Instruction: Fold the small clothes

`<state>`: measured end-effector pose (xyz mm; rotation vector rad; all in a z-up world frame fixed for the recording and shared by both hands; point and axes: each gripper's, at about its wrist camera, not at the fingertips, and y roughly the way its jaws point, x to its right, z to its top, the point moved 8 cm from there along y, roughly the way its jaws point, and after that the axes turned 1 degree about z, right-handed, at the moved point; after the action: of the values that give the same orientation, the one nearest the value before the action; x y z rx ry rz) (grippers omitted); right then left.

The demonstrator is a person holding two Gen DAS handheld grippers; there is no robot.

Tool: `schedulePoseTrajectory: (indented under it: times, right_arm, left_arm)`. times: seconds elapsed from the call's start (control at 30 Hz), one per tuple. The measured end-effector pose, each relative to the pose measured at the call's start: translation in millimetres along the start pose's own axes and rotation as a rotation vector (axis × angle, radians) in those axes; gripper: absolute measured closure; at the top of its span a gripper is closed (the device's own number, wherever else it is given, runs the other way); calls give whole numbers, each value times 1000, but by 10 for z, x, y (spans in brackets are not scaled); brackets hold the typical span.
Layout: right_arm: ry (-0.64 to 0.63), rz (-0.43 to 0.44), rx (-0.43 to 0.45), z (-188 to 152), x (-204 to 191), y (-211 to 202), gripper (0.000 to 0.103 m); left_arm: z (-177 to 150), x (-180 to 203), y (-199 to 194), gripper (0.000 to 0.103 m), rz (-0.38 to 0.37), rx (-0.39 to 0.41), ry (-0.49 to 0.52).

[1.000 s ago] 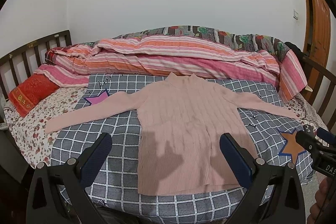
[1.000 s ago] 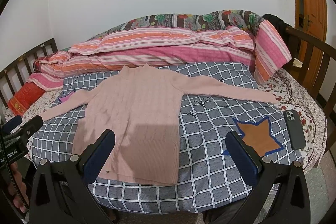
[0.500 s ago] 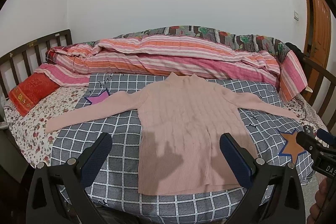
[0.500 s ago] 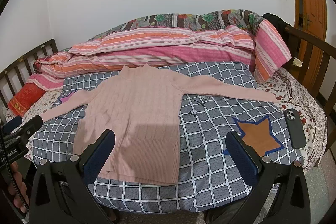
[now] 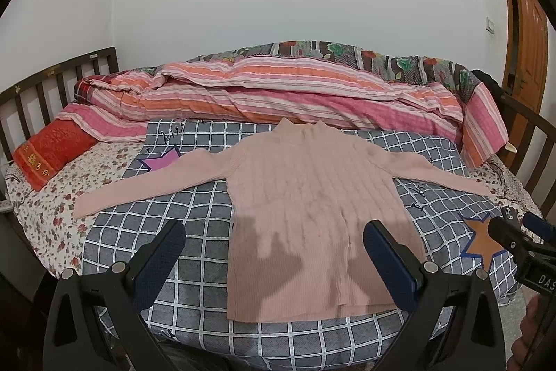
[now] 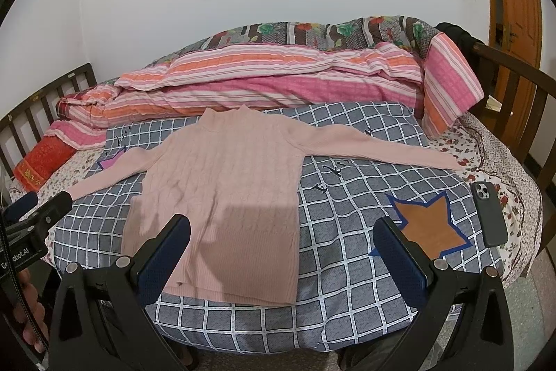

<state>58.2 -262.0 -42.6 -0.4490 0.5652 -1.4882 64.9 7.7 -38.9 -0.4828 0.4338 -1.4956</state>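
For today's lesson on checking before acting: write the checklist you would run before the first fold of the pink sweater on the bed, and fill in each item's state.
1. Pink sweater lies flat, front spread: ok.
2. Both sleeves stretched out sideways: ok.
3. Left gripper open, holding nothing: ok.
4. Right gripper open, holding nothing: ok.
5. Phone lies apart from the sweater, near the bed's right edge: ok.
6. Small dark clips on the checked cover beside the sweater's right side; whether they would catch the sleeve: cannot tell.
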Motion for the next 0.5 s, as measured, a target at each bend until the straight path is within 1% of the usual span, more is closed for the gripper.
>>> schedulePoseTrajectory:
  times: [0.5]
  right_arm:
    - [3, 1, -3, 4, 19, 62, 0]
  left_arm:
    - [10, 16, 48, 0, -12, 28, 0]
